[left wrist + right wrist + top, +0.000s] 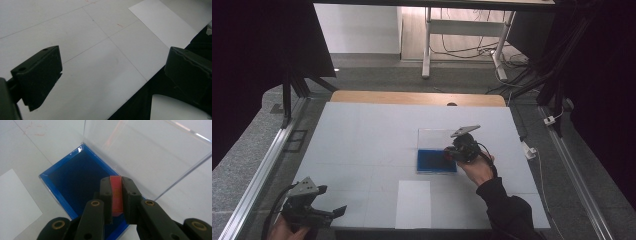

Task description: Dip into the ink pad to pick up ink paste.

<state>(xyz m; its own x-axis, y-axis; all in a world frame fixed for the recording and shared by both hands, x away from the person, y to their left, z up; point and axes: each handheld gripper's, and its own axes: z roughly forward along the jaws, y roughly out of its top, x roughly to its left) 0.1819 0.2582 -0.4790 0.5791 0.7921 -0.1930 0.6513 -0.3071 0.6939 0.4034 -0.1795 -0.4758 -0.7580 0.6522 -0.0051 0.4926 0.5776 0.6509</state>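
High view — white table (362, 140), left gripper (332, 214) agape, right gripper (451, 153) clamping red piece (116, 195) above blue box (432, 161)

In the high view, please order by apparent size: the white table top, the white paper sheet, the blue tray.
1. White table top, by far the largest.
2. White paper sheet.
3. Blue tray, slightly smaller, but it lies farther from the camera and the right gripper covers part, so this is unsure.

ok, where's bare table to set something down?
Free: the whole left half of the table, from the blue tray across to the left tool; also the far strip behind the clear lid. Crowded: centre-right, where the right tool hangs above the tray, and the white sheet at the near edge.
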